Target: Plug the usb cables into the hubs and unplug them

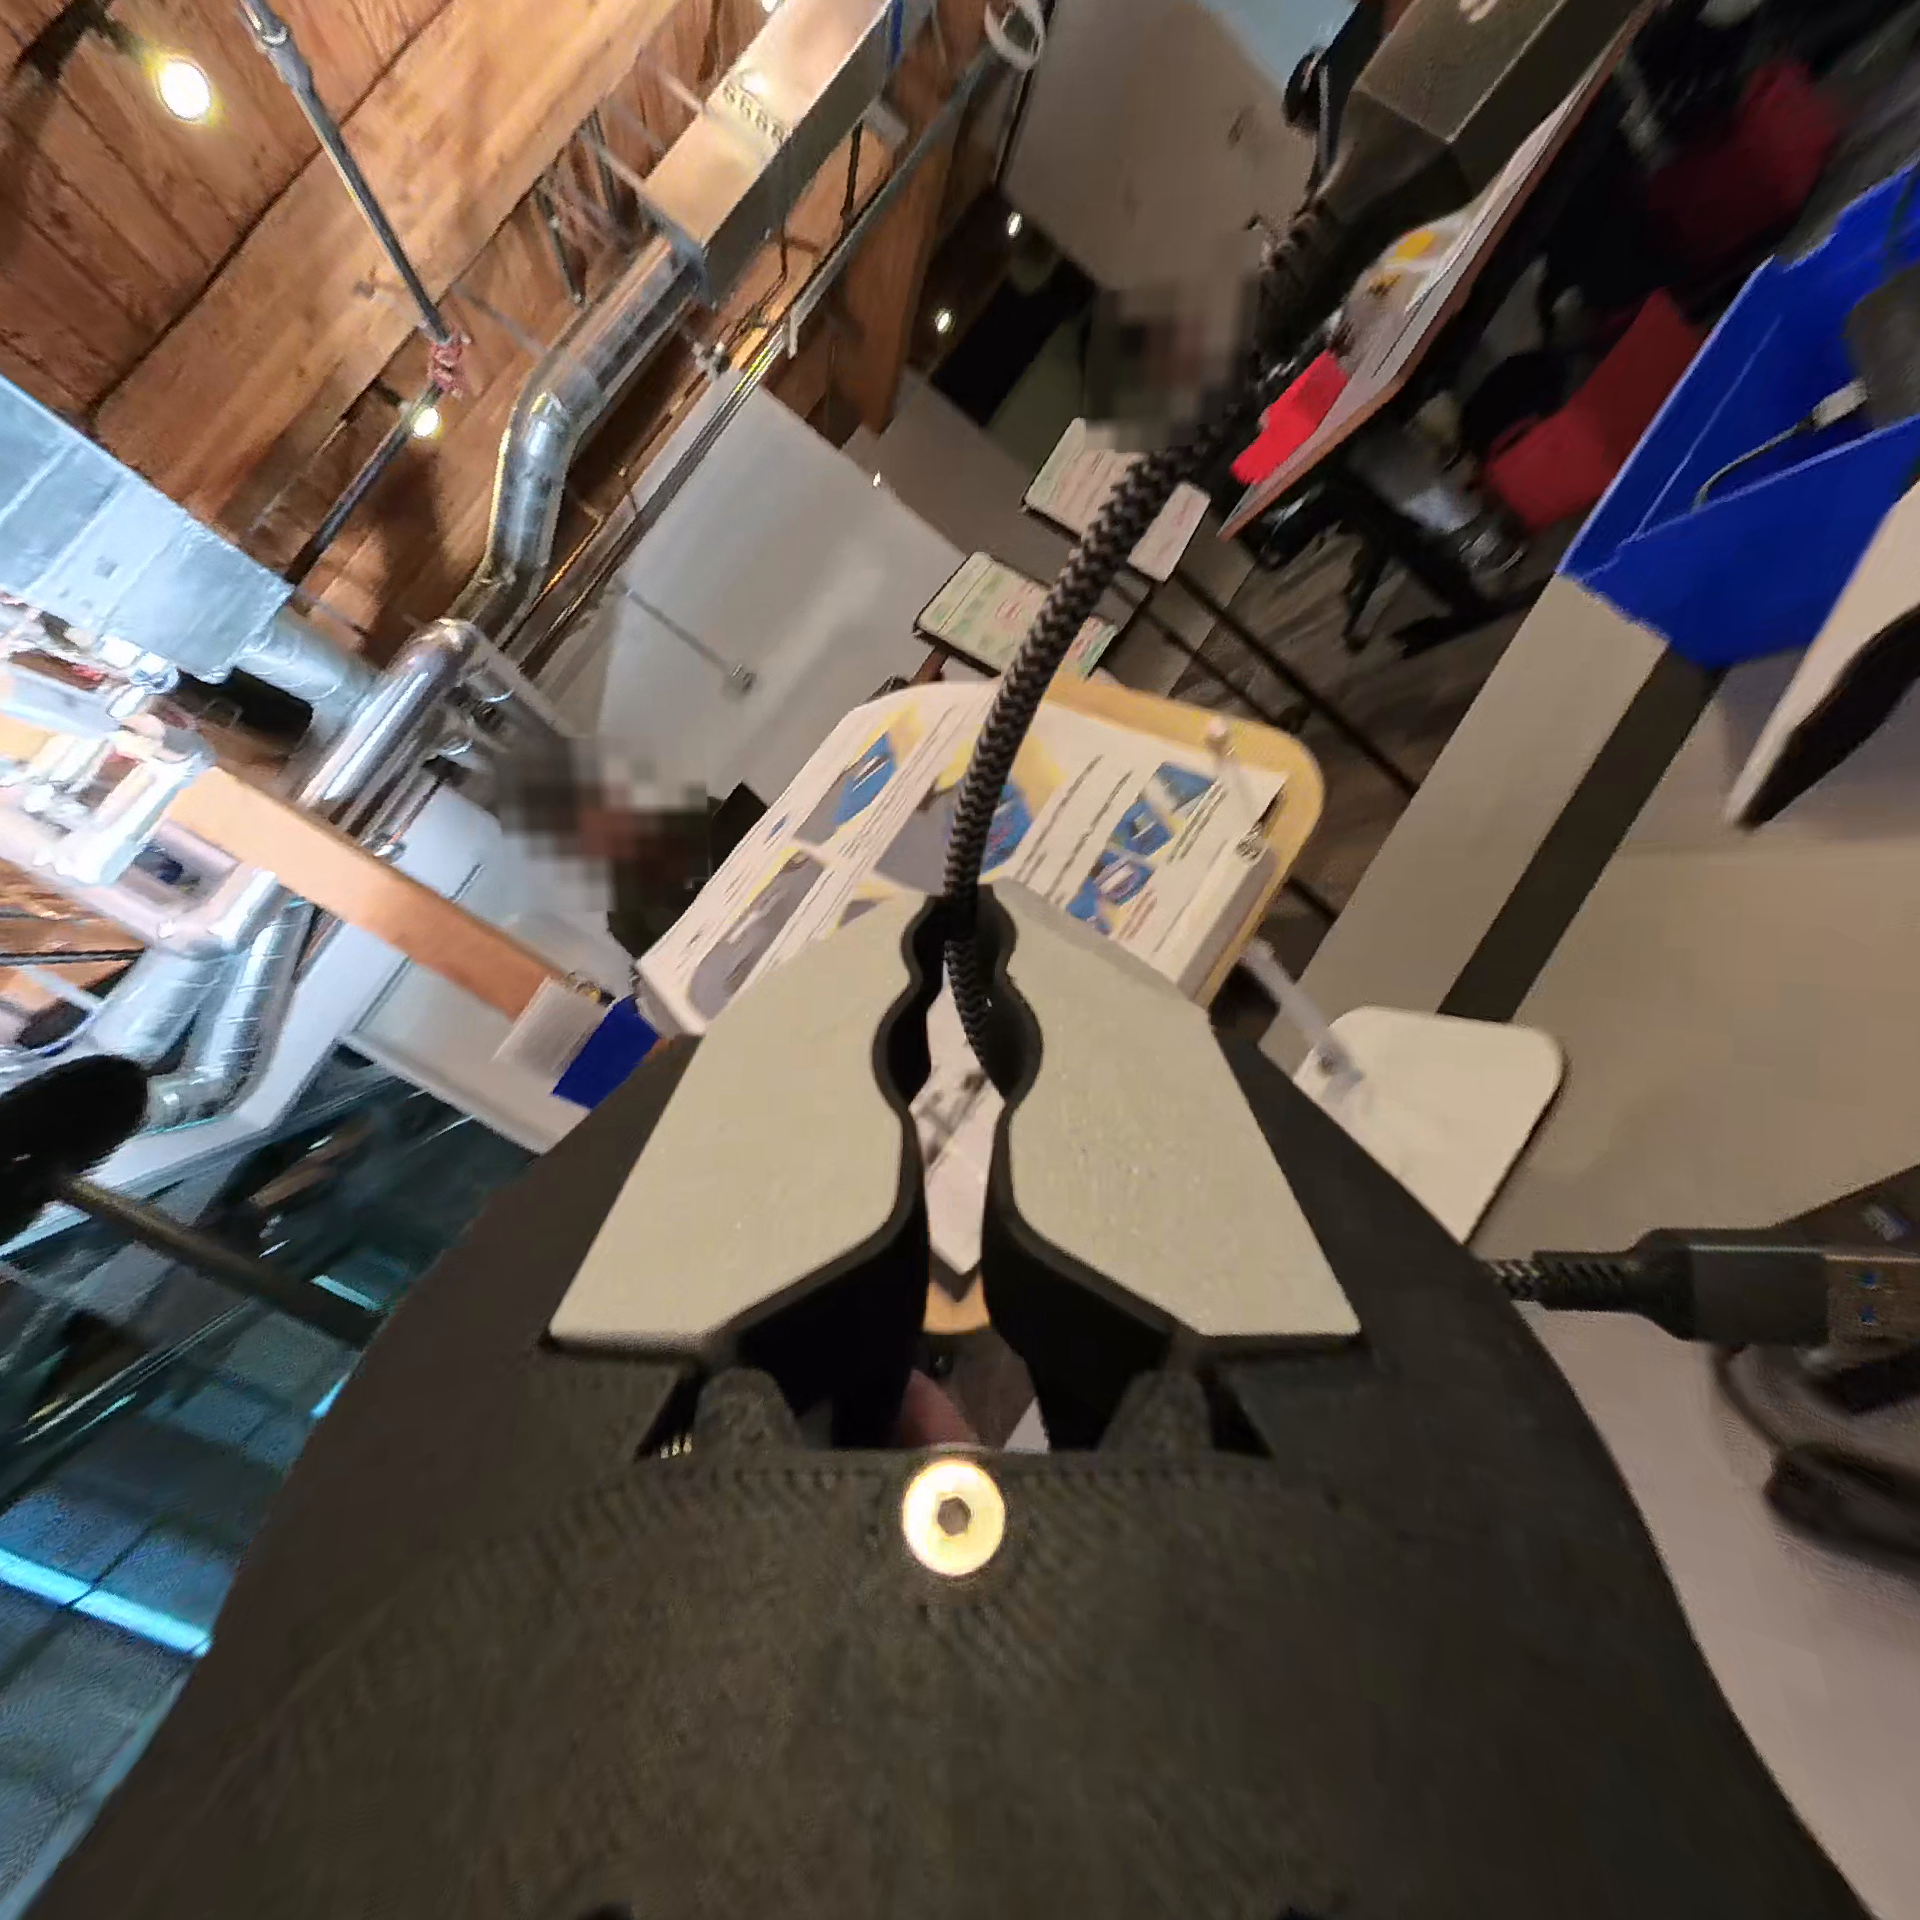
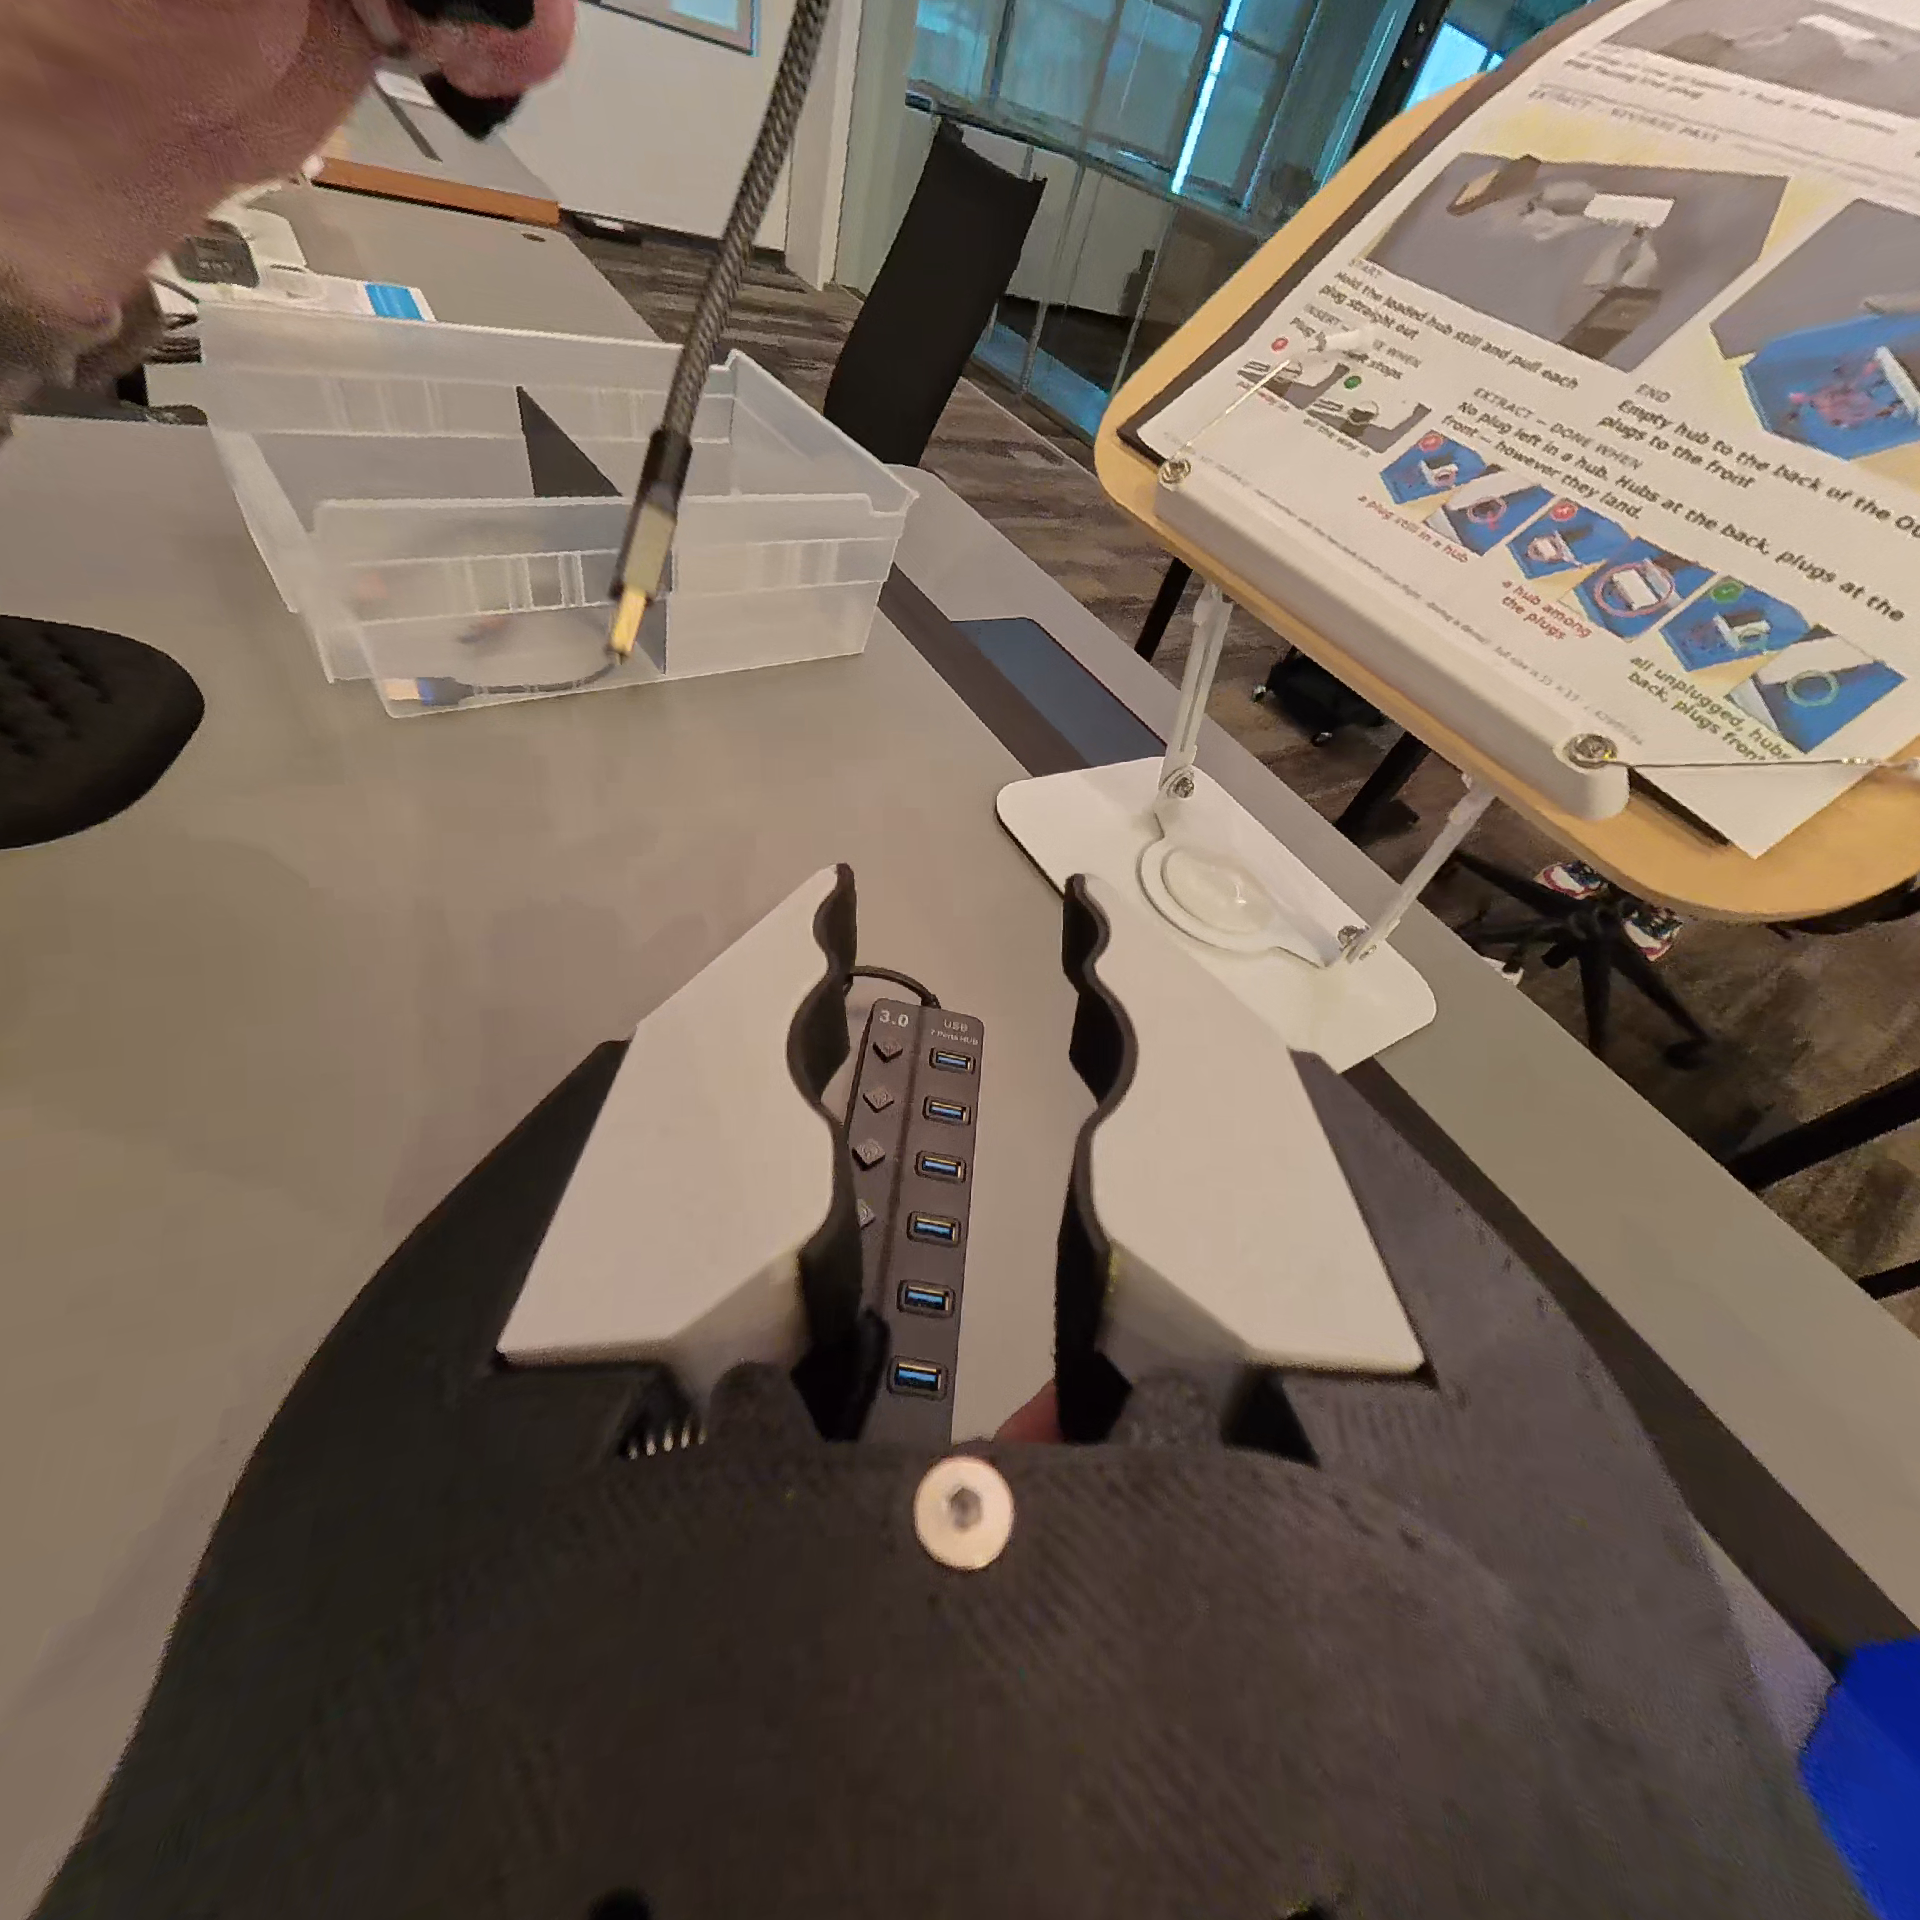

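My left gripper (image 1: pixel 961 925) is shut on a black-and-grey braided USB cable (image 1: pixel 1039 665) and is tilted up toward the ceiling. In the right wrist view this cable (image 2: pixel 727 260) hangs from the top left, and its plug (image 2: pixel 649 540) dangles above the clear bin. A black USB hub (image 2: pixel 920 1195) with a row of blue ports lies on the grey table (image 2: pixel 468 987), between the fingers of my right gripper (image 2: pixel 961 894). The right gripper is open, with the left finger at the hub's side and the right finger apart from it. Another dark USB plug (image 1: pixel 1756 1288) shows at the right of the left wrist view.
A clear plastic bin (image 2: pixel 790 499) holding another cable (image 2: pixel 499 681) stands at the back left. A stand with an instruction sheet (image 2: pixel 1558 468) and a white base (image 2: pixel 1351 1008) sits at the table's right edge. A black round pad (image 2: pixel 73 727) lies left. A blue bin (image 1: pixel 1766 499) is nearby. My hands' fingertips stand some 20 cm from each other.
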{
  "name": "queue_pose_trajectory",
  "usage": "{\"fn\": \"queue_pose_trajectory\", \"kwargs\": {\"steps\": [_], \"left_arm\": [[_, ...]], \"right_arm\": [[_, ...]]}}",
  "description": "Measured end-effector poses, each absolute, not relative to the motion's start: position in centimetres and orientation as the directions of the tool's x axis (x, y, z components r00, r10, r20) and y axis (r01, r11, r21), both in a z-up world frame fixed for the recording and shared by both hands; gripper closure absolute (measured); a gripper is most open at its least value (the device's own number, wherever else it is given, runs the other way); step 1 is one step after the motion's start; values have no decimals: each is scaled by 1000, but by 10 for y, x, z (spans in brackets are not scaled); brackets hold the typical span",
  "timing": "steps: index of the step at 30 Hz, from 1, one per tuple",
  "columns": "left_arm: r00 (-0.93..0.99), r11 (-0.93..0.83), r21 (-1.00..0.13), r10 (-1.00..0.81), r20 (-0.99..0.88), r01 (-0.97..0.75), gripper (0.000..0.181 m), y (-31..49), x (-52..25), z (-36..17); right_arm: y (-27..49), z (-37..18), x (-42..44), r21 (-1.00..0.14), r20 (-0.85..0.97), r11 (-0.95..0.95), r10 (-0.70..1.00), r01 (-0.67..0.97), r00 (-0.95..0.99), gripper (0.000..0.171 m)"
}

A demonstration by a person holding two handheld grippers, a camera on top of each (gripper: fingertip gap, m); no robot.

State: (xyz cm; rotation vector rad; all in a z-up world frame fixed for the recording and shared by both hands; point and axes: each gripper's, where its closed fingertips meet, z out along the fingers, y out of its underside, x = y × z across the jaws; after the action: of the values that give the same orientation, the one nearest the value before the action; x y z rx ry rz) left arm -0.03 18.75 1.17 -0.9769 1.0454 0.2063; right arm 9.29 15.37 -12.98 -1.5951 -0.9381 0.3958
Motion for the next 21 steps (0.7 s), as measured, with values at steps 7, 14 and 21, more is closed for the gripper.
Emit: {"fn": "queue_pose_trajectory", "kwargs": {"steps": [7,14,21], "left_arm": [[601,615,-686,-394,-695,-389,176,182,31,-12],[608,648,-675,-390,-691,-352,176,180,38,-28],[606,680,-650,-371,-704,-339,176,174,40,-28]], "right_arm": [[149,-149,80,-955,79,-97,828,280,555,127],[129,-160,57,-957,-166,-244,905,159,391,119],[124,-164,55,-936,-279,-332,903,120,325,117]]}}
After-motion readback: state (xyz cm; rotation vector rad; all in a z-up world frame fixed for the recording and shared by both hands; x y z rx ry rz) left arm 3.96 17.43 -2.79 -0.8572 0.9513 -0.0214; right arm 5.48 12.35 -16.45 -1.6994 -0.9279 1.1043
